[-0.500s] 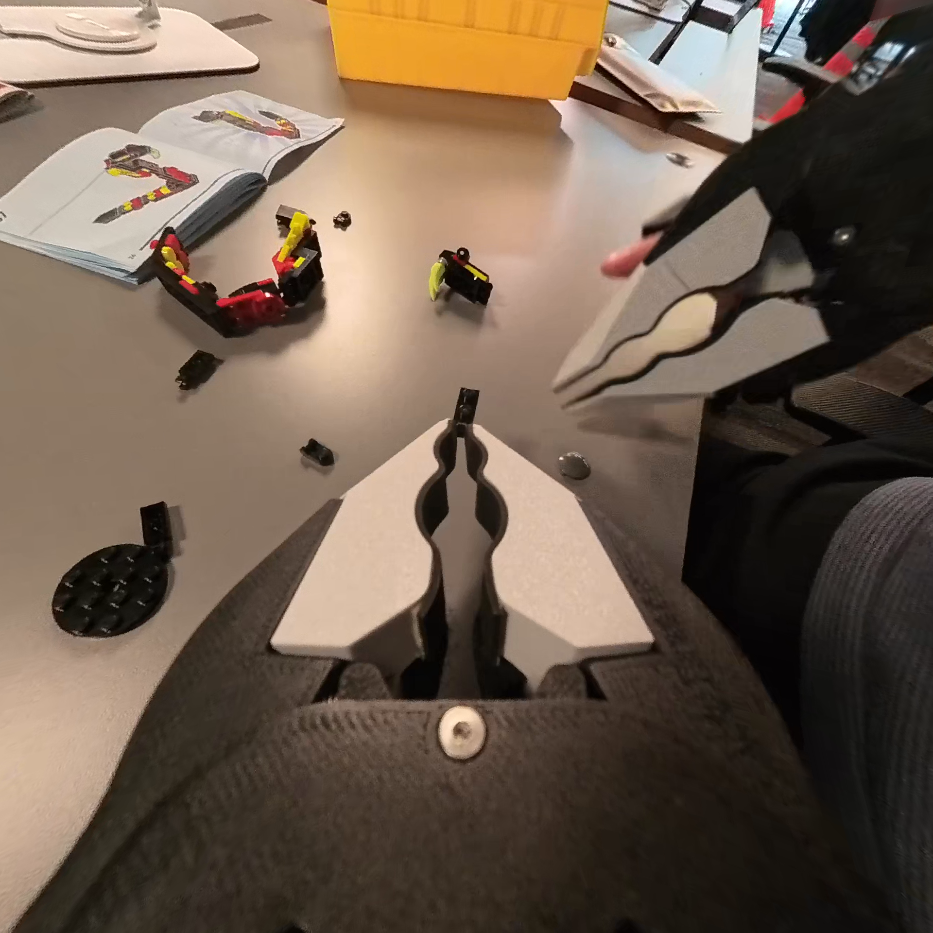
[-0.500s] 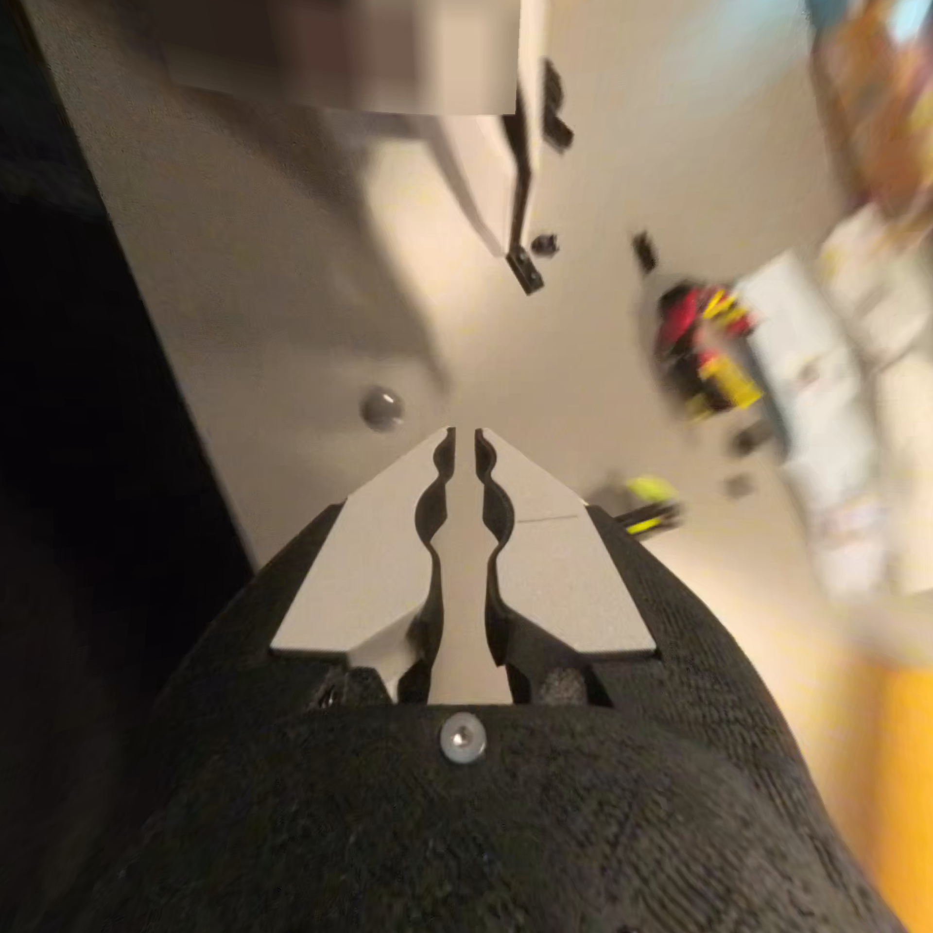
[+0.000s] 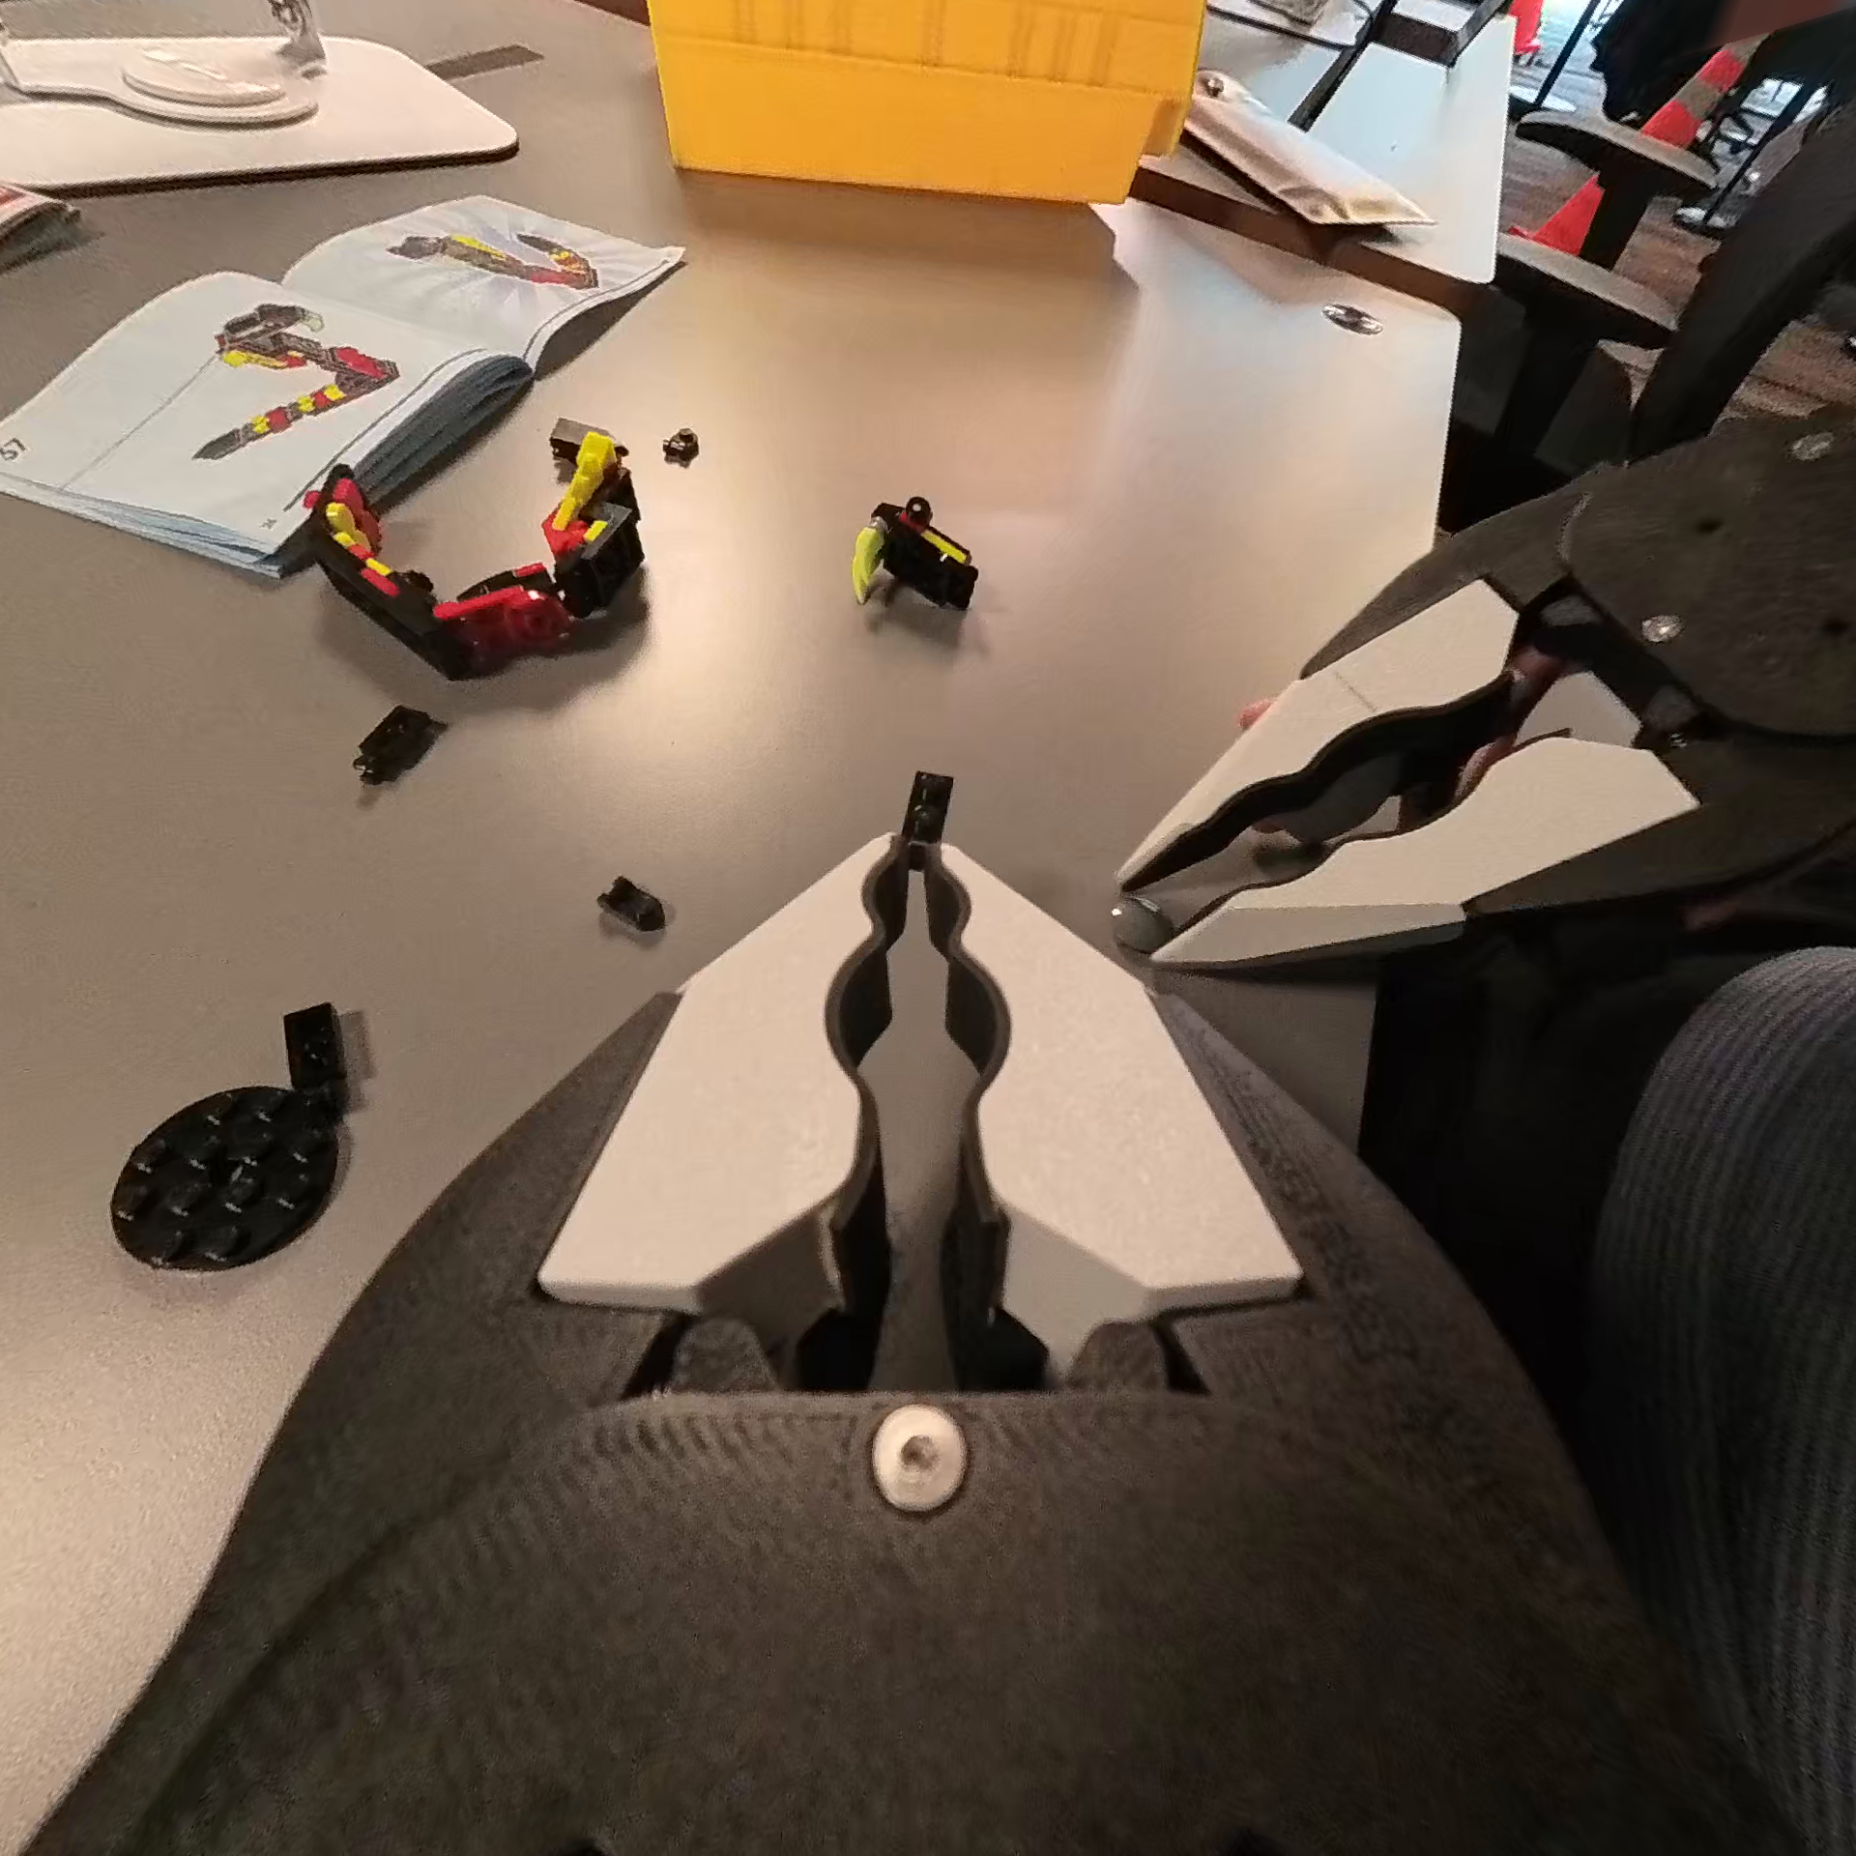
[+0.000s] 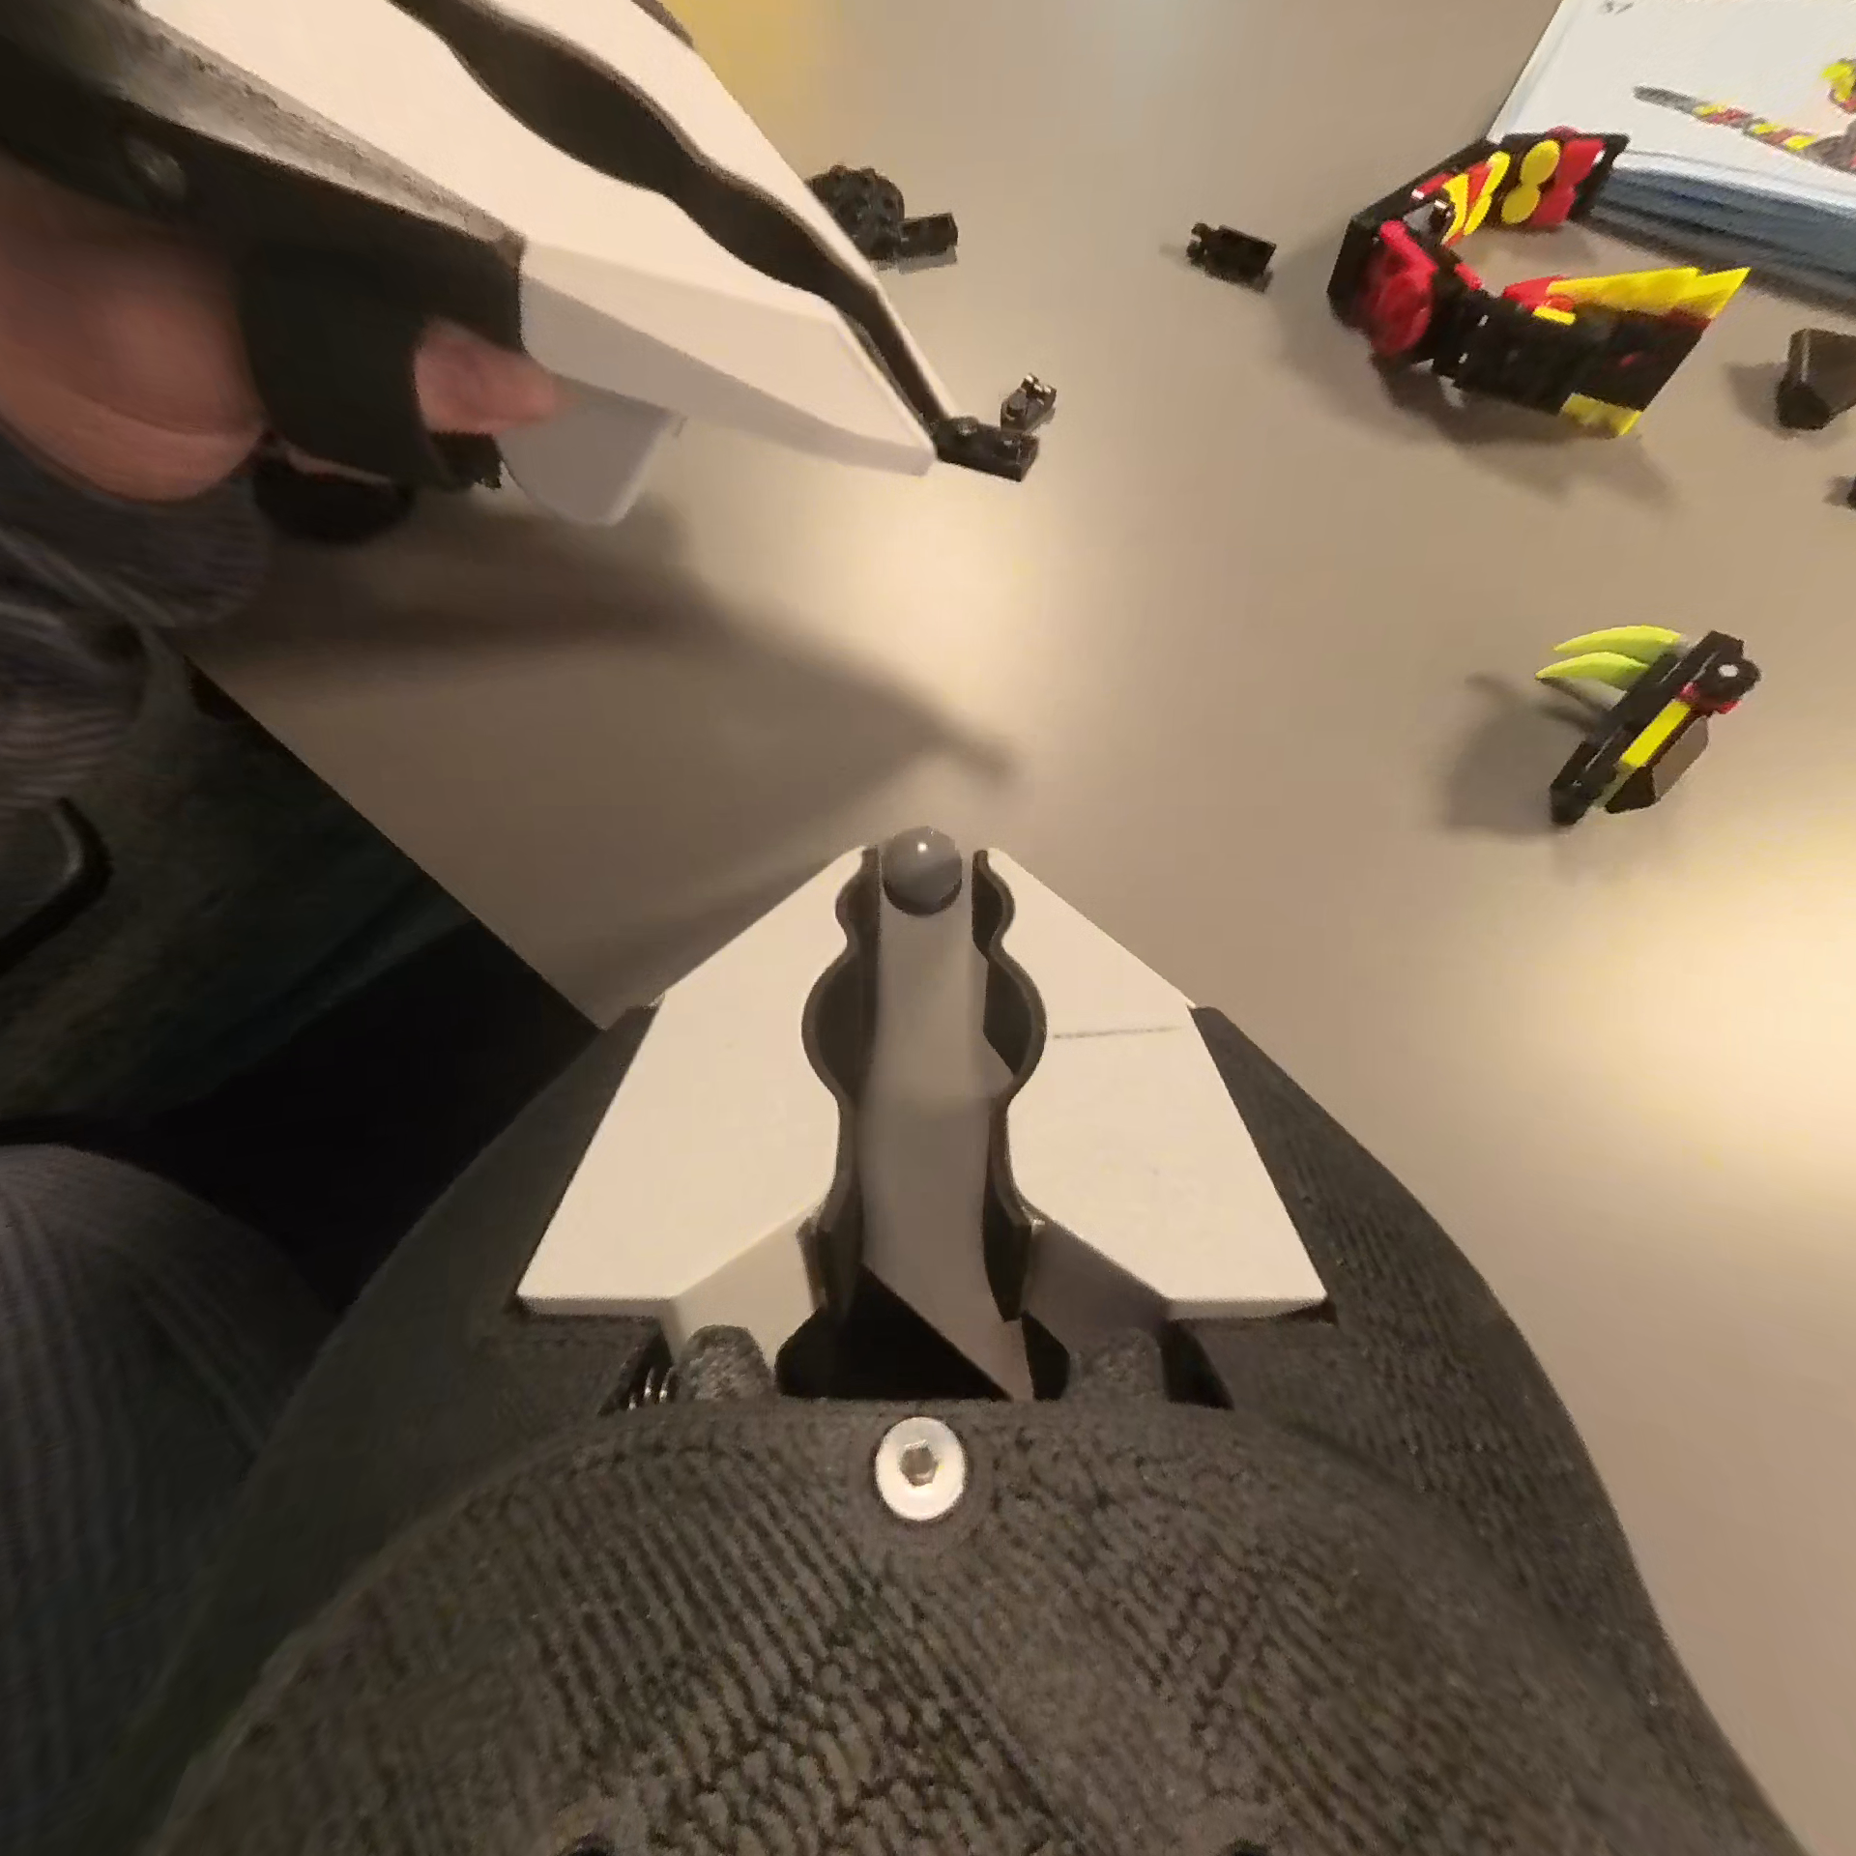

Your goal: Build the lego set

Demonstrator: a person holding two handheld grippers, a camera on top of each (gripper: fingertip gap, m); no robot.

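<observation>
The left tool (image 3: 922, 842) is clamped on a small black brick (image 3: 926, 803), which sticks up from its tips above the counter (image 3: 1105, 422); in the right wrist view the same brick (image 4: 989, 447) juts sideways from the tips, and a second tiny black piece (image 4: 1029, 402) sits right against it, though I can't tell whether the two are joined. The right tool (image 4: 922, 866) has its fingers apart around a grey stud (image 4: 920, 869) near the counter's edge. Whether the pads touch the stud is hard to judge. In the left wrist view that stud (image 3: 1135, 919) is mostly hidden behind the right tool's tips.

Farther out lies the curved red, yellow and black build (image 3: 482, 583), one end touching the open booklet (image 3: 301, 362). To its right stands a small black assembly with lime claws (image 3: 914, 562). Loose black bits are scattered nearer: a clip-like piece (image 3: 397, 738), a rounded one (image 3: 631, 902), a tiny one (image 3: 681, 442) by the build, and a round studded plate (image 3: 226, 1170) with a little brick (image 3: 316, 1039) at its rim. A yellow box (image 3: 924, 90) is cut off at the top edge, as are a pale mat (image 3: 251, 131) and a foil pouch (image 3: 1296, 166). A ribbed sleeve (image 3: 1727, 1356) fills the right edge.
</observation>
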